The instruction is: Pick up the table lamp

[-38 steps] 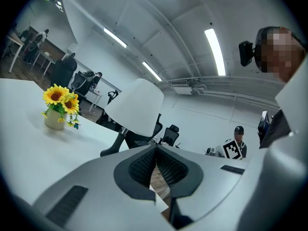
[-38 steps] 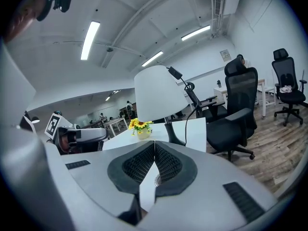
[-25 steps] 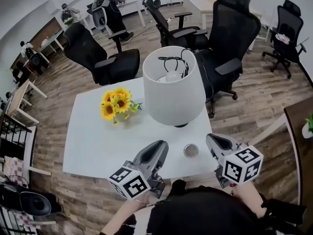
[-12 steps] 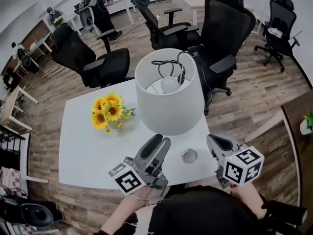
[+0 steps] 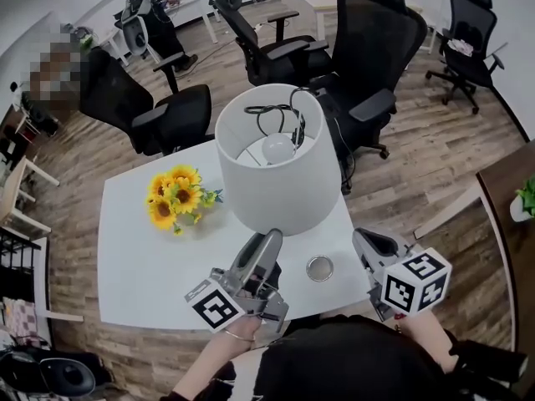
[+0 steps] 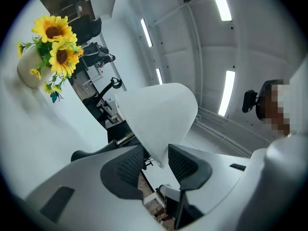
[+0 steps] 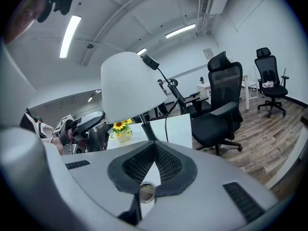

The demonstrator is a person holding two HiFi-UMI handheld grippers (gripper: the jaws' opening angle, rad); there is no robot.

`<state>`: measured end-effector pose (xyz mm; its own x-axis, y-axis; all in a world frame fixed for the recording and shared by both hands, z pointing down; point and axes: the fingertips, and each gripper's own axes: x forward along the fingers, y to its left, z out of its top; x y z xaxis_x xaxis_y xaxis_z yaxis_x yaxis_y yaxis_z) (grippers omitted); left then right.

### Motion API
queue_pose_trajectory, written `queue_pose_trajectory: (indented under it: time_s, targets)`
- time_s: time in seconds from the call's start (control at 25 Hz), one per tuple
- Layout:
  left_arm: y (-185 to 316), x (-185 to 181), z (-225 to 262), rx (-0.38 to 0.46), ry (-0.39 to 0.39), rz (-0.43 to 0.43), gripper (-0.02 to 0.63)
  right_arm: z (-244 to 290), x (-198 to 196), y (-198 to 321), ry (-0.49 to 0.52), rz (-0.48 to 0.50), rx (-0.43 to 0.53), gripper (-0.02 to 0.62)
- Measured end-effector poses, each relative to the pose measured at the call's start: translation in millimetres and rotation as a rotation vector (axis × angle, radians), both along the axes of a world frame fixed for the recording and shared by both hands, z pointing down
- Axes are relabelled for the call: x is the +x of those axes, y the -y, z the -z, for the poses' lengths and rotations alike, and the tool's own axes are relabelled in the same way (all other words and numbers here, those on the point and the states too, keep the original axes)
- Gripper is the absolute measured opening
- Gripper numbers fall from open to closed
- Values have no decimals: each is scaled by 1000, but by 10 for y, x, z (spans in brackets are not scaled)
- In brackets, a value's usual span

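Left claw (image 5: 269,239) was spread, jaws just closing a bit. Lower rim of table lamp (image 5: 269,178) shade stood between pads, not yet pinched. Lamp was directly ahead of left claw, ahead and to left of right claw (image 5: 366,242). Right claw was pressed together, empty.

Risks, as I judged:
- grip on thin shade alone could dent it, or heavy base tilts and slips
- black cord (image 5: 280,115) in shade top could snag
- swinging base could hit small round metal piece (image 5: 320,267) between both claws
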<state>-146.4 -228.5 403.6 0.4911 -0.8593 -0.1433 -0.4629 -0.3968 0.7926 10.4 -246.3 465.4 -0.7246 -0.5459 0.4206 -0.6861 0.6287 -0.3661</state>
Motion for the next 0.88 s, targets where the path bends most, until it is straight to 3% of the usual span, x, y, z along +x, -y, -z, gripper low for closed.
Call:
queue_pose_trajectory:
  time_s: [0.88]
  targets:
    - [162, 74, 160, 56, -152, -39, 84, 159, 83, 65, -6, -40, 36, 15]
